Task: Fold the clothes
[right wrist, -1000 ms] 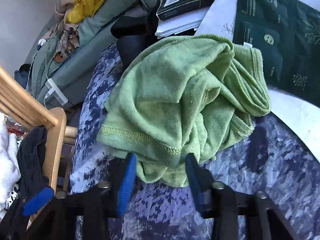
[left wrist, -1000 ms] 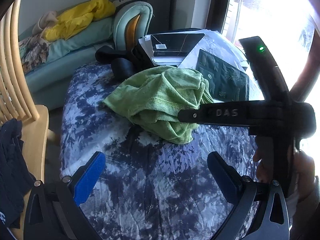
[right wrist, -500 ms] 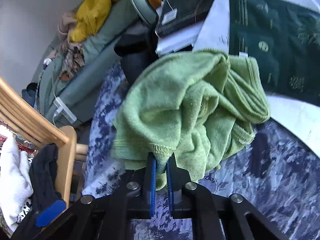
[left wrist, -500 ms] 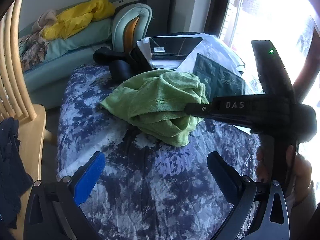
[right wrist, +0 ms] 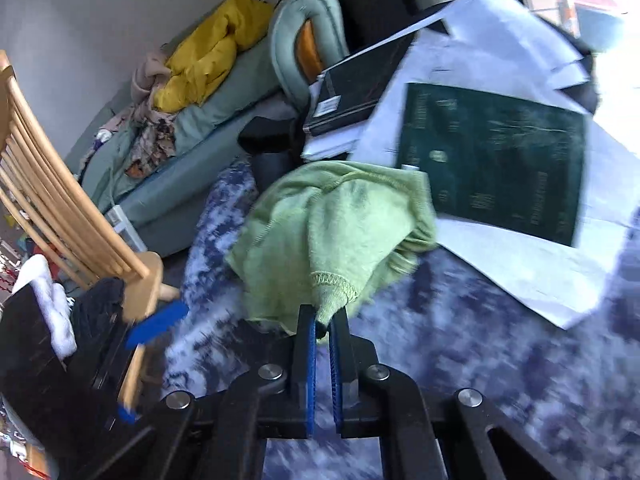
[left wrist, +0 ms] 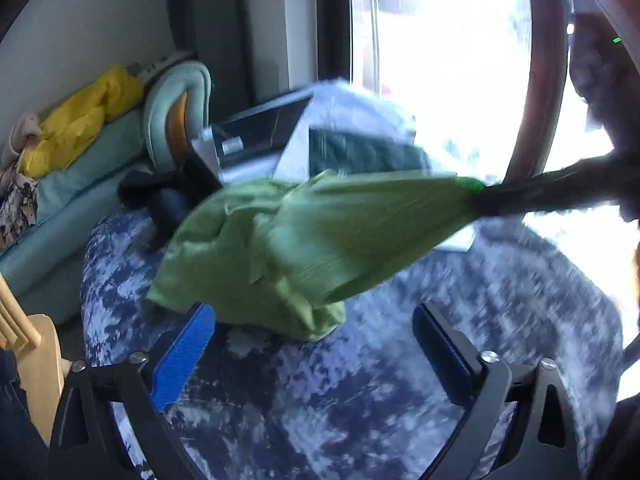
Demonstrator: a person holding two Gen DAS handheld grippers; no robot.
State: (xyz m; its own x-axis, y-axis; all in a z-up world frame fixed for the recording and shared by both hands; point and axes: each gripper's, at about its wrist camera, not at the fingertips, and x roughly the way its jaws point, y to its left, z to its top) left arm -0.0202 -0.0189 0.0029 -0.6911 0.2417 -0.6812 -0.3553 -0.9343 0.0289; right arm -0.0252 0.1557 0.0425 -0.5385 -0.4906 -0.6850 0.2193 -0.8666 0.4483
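— Holding the green garment [right wrist: 336, 220] by one hemmed edge, my right gripper [right wrist: 323, 322] has its jaws pressed together on the cloth. One end is stretched up, the other end lies on the blue mottled cover [right wrist: 480, 380].

— And the left one?

— My left gripper [left wrist: 316, 344] has wide jaws with nothing between them; they just narrowed slightly. It is near the garment's low end, beside the dark green booklet [right wrist: 496, 160]
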